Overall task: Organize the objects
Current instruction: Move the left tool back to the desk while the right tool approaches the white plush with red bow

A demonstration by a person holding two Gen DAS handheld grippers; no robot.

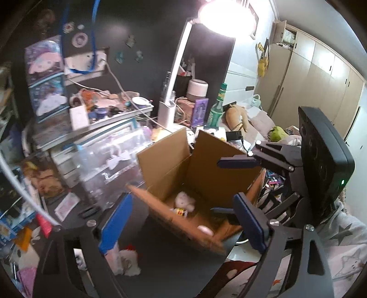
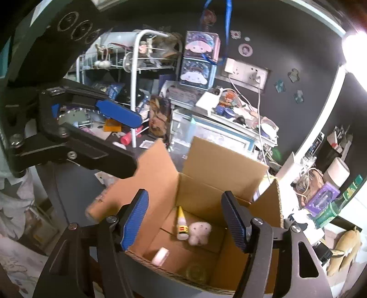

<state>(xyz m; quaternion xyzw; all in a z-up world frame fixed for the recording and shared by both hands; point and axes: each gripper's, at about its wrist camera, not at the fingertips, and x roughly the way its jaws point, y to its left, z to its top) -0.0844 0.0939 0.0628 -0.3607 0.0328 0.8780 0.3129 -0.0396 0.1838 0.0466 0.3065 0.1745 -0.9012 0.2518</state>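
The cardboard box (image 2: 206, 201) stands at frame centre, already holding a small plush (image 2: 199, 232), a glue bottle (image 2: 182, 225) and a pale roll (image 2: 160, 255). Both the left hand-held gripper (image 1: 181, 227) and the right hand-held gripper (image 2: 185, 224) are spread and empty. Each should be lifted clear of the flaps before the next object is sought on the tabletop (image 1: 160, 270).

Dark wall (image 2: 298, 34) behind, dotted with stickers; white socket strip (image 2: 246, 73) mounted there, plugs and cables attached. Bright lamp glare (image 1: 226, 16) overhead on white lamp arm (image 1: 177, 68). Beige wardrobe doors (image 1: 321, 75) along right side. Bed (image 1: 259, 121) below with pinkish bedding. White wire rack (image 2: 135, 68) at left. Dark worktop (image 1: 165, 263), heavily cluttered.
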